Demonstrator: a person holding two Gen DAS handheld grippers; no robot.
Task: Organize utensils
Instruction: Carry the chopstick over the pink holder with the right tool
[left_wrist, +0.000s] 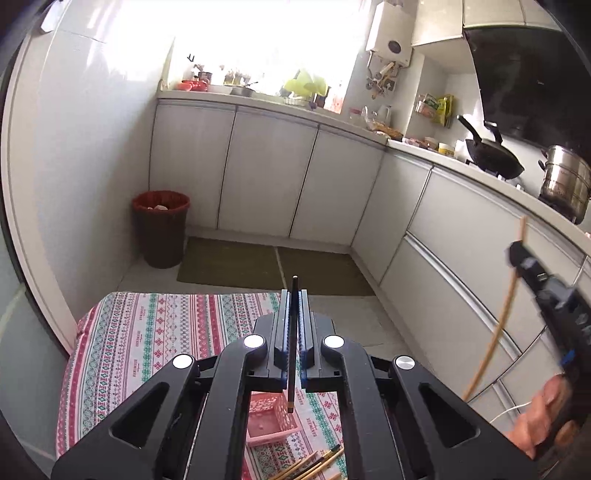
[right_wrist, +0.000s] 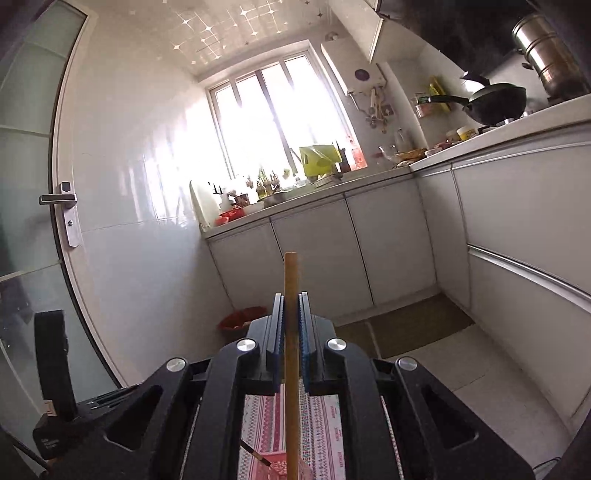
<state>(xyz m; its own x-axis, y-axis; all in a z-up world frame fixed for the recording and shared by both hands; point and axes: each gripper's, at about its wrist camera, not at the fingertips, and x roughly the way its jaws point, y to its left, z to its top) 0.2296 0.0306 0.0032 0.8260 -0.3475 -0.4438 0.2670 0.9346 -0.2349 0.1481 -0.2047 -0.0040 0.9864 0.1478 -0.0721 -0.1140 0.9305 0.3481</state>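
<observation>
1. Left tongs (left_wrist: 294, 295) pinch a dark chopstick (left_wrist: 293, 343) upright, its tip probably over the pink basket (left_wrist: 269, 421).
2. Right tongs (right_wrist: 291, 299) clamp a bamboo chopstick (right_wrist: 291, 350), also near vertical.
3. Spare chopsticks (left_wrist: 314, 465) lie on the patterned worktop (left_wrist: 147, 332).

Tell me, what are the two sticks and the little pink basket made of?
The pale chopstick in the right gripper looks like bare wood or bamboo: matte tan. The dark chopstick in the left gripper is black with a tan tip, maybe lacquered wood or plastic; I can't tell. The pink basket looks like moulded plastic, with lattice sides.
</observation>
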